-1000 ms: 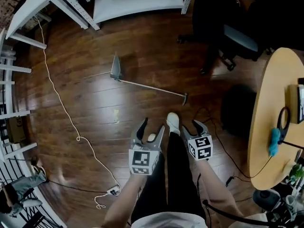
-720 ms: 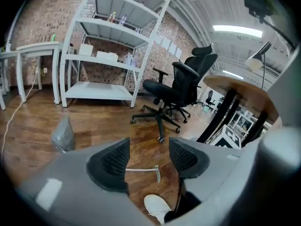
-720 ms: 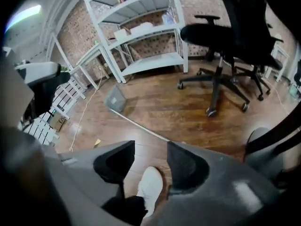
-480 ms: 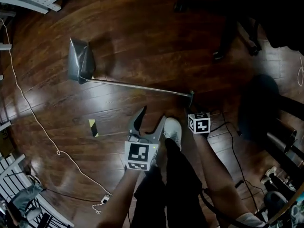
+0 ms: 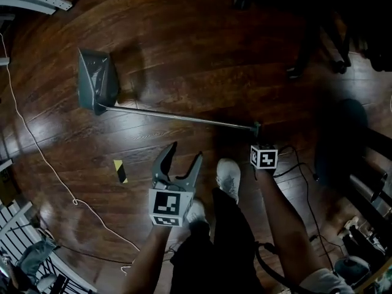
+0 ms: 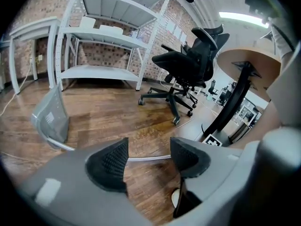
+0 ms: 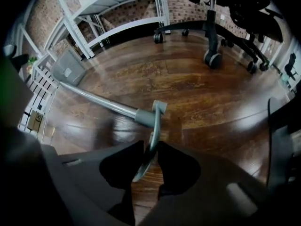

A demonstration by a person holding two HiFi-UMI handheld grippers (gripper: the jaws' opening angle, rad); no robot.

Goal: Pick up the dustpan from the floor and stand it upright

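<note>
**Right gripper view.** The jaws of the right gripper (image 7: 150, 157) are closed on the thin grey loop (image 7: 153, 126) at the end of the dustpan (image 7: 68, 69) handle. The loop passes between the two pads. From there the metal handle (image 7: 101, 101) runs away to the upper left across the wooden floor (image 7: 211, 102) to the grey pan. A white shelf rack (image 7: 117, 13) and chair wheels (image 7: 210, 58) stand behind it.

**Left gripper view.** The jaws of the left gripper (image 6: 146, 155) stand apart with nothing between the ribbed pads. A section of the handle shows in the gap, lying on the floor beyond the jaws and not touching them. The pan appears at the left, tilted on its edge. Only this view shows the black office chair (image 6: 188, 62) in full, as well as the round worktop (image 6: 244, 60) on its dark pedestal.

**Head view.** Only this view shows the whole layout. The dustpan lies along the floor, pan at upper left, handle end at right. The right gripper's marker cube (image 5: 264, 157) sits just below that end. The left gripper is held open near the handle's middle, apart from it. Also visible only here are a yellow-black tape mark (image 5: 120, 170), a white cable (image 5: 37, 149) and the person's shoe (image 5: 228, 177).
</note>
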